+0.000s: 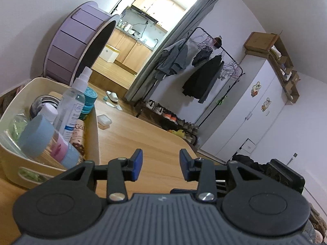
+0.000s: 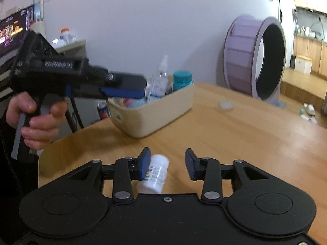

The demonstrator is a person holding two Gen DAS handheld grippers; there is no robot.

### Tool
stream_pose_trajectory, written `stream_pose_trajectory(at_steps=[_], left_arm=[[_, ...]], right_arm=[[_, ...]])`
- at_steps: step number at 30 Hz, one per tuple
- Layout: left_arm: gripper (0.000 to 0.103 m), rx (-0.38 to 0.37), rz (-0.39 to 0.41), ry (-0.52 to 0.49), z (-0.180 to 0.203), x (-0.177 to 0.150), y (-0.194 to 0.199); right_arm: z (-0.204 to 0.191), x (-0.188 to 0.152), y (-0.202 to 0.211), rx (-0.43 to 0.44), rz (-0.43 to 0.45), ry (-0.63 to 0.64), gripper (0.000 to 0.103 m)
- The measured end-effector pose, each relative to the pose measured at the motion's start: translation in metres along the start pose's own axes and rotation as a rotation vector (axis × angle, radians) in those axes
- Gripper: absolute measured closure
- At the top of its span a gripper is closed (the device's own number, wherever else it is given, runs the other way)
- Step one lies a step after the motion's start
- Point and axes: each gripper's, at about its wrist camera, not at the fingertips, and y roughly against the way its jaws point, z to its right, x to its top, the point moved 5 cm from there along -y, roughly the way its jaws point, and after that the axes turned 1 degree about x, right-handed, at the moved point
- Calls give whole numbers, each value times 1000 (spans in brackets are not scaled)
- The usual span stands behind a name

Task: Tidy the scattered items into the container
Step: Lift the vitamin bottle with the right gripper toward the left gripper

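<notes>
A beige container (image 1: pixel 95 130) stands on the wooden table at the left, holding a clear spray bottle (image 1: pixel 73 104), a teal-lidded jar (image 1: pixel 90 97), a blue-capped tube (image 1: pixel 36 136) and other items. It also shows in the right wrist view (image 2: pixel 155 114). My left gripper (image 1: pixel 160 165) is open and empty, just right of the container. It shows from the side in the right wrist view (image 2: pixel 122 92), above the container's near end. My right gripper (image 2: pixel 167 163) is open. A white bottle (image 2: pixel 156 173) lies on the table between its fingers, against the left finger. A small white case (image 1: pixel 104 120) (image 2: pixel 225 105) lies on the table beyond the container.
A purple wheel (image 2: pixel 255 59) stands past the table's far edge. The table's rounded corner (image 1: pixel 188 145) is close ahead of my left gripper. A clothes rack (image 1: pixel 206 77) and white wardrobe (image 1: pixel 251 110) stand across the room. A monitor (image 2: pixel 14 30) is at the far left.
</notes>
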Motion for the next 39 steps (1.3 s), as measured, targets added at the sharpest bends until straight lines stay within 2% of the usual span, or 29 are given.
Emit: stream_pose_trajectory(at_steps=[4, 9, 17, 18, 19, 20, 21, 24, 27, 32, 39], left_arm=[[65, 9, -7, -19, 2, -2, -1], [64, 23, -22, -30, 2, -5, 0], [58, 33, -29, -44, 1, -9, 3], [58, 34, -30, -44, 0, -9, 3], [58, 36, -31, -42, 0, -9, 3], [58, 37, -33, -39, -1, -10, 3], [58, 38, -34, -38, -1, -10, 2], [58, 43, -40, -32, -3, -12, 2], [57, 33, -42, -23, -2, -13, 1], [56, -9, -46, -2, 4, -15, -2], [52, -76, -37, 87, 2, -15, -2]], right_arm=[[-7, -1, -14, 2, -52, 9, 50], [-7, -5, -27, -32, -104, 33, 50], [-13, -17, -39, -33, -159, 63, 50], [-13, -17, -42, -27, -166, 64, 53], [-14, -18, -44, -21, -173, 67, 65], [-15, -19, -45, -19, -177, 72, 70], [-15, -19, -45, -19, -175, 71, 70], [-11, -15, -36, -37, -128, 57, 70], [-3, -3, -16, -65, -27, 32, 70], [-5, 9, 8, -92, 118, 76, 70], [-22, 12, 18, -67, 215, 158, 70]])
